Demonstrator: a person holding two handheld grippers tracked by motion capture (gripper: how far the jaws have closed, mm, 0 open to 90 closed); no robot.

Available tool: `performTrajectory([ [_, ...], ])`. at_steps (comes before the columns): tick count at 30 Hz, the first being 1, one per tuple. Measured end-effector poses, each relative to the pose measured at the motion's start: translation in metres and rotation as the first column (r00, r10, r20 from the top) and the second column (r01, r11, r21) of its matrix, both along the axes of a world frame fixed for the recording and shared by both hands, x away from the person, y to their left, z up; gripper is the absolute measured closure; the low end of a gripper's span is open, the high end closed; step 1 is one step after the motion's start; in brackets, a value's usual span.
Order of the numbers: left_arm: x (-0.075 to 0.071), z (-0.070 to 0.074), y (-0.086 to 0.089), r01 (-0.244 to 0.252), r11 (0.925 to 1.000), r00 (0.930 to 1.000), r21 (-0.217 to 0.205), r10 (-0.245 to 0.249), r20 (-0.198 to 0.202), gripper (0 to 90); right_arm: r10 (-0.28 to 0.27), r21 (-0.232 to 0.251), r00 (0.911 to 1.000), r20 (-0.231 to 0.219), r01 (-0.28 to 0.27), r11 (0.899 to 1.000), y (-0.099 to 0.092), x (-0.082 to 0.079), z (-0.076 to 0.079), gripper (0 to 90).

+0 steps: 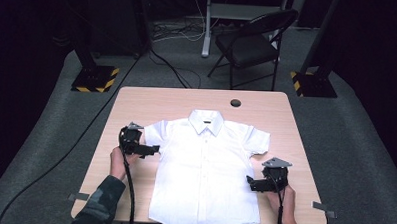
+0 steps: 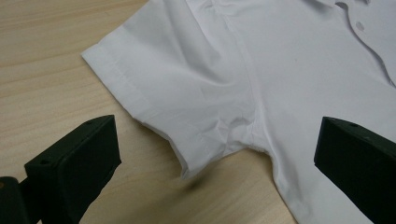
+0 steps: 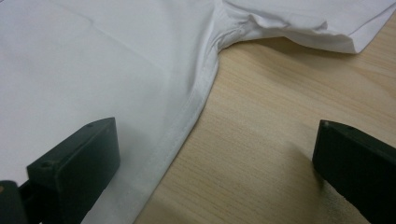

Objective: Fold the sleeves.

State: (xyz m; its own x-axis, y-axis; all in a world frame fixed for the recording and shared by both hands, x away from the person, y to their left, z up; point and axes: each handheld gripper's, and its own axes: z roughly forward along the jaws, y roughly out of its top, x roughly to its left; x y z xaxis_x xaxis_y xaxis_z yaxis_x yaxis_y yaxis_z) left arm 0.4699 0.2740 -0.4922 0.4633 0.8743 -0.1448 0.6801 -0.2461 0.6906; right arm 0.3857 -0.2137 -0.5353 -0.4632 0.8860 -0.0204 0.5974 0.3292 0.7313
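One white short-sleeved shirt (image 1: pixel 204 167) lies flat and face up in the middle of the table (image 1: pixel 137 97), collar toward the far edge, hem at my near edge. It has two sleeves, both spread out to the sides, and a single row of buttons down the front.

I hold two grippers. My left gripper (image 1: pixel 152 150) sits just beside the shirt's left sleeve (image 2: pixel 154 93), its jaws spread wide, with the sleeve hem and armpit seam lying between them in the left gripper view; nothing is clamped. My right gripper (image 1: pixel 250 183) is at the shirt's right side seam (image 3: pixel 194 102), below the other sleeve (image 3: pixel 303 28), jaws also wide apart, one over the cloth and one over bare wood, holding nothing.

The table is one light wooden top with rounded corners and one dark round hole (image 1: pixel 235 103) near its far edge. Two strips of tape (image 1: pixel 78 197) mark the near corners. Beyond it the floor is grey carpet, with one black folding chair (image 1: pixel 254 41), two stand bases edged in yellow-and-black stripes (image 1: pixel 95 78), and loose cables (image 1: pixel 174 33). The room behind is dark.
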Motion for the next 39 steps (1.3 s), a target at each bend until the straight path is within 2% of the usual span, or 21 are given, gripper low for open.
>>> performTrajectory([
  [9, 0.007, 0.005, 0.003, -0.011, 0.9998, 0.9999, -0.016, 0.011, 0.007, 0.0, 0.0, 0.001, 1.0, -0.002, 0.0, 1.0, 0.0, 0.0, 0.0, 0.0],
  [27, 0.016, 0.014, -0.001, -0.007, 1.0, 0.9997, -0.004, 0.007, 0.024, 0.0, -0.002, 0.003, 1.0, -0.004, 0.002, 1.0, 0.0, 0.0, 0.0, 0.0],
  [35, 0.022, 0.018, 0.0, -0.025, 0.9995, 0.9993, -0.017, 0.025, 0.027, 0.0, -0.003, 0.003, 1.0, -0.004, 0.003, 1.0, 0.0, 0.0, 0.0, 0.0],
  [39, 0.027, 0.019, 0.0, -0.028, 0.9996, 0.9992, -0.004, 0.028, 0.028, 0.0, -0.002, 0.005, 1.0, -0.005, 0.002, 1.0, 0.0, 0.001, 0.0, 0.0],
])
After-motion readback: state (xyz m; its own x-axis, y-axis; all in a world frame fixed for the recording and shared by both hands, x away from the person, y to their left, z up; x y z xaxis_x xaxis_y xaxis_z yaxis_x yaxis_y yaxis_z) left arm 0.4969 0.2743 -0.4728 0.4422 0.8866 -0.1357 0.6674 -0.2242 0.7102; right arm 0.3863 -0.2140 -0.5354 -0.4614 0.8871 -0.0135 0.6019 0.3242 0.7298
